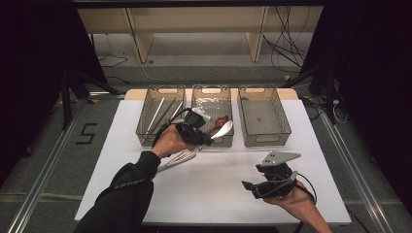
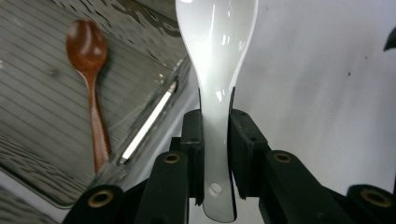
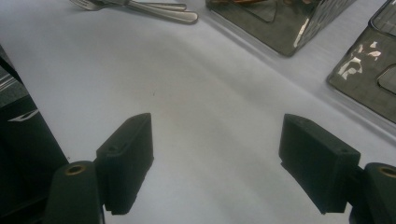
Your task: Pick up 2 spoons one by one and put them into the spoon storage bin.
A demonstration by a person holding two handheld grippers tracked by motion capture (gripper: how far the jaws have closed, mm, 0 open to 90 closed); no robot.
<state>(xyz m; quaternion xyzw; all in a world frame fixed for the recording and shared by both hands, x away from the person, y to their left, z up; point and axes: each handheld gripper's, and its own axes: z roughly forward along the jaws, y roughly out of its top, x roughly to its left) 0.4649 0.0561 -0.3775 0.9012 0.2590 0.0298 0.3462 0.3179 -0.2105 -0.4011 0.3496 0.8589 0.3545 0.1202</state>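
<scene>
A white ceramic spoon (image 2: 217, 56) is clamped by its handle between the jaws of my left gripper (image 2: 215, 140). In the high view the left gripper (image 1: 209, 138) holds the white spoon (image 1: 223, 129) over the front edge of the middle clear bin (image 1: 212, 90). A brown wooden spoon (image 2: 88, 60) lies inside that bin (image 2: 149, 116); from above the wooden spoon (image 1: 219, 121) sits just behind the white one. My right gripper (image 1: 250, 187) rests low over the front right of the table, and its jaws (image 3: 217, 163) stand wide apart with nothing between them.
The left bin (image 1: 160, 92) holds chopsticks (image 1: 158, 114), and the right bin (image 1: 265, 92) looks bare. Metal forks (image 1: 177, 159) lie on the white table (image 1: 218, 179) under my left wrist. The forks (image 3: 154, 9) and a bin corner (image 3: 280, 28) lie ahead of the right gripper.
</scene>
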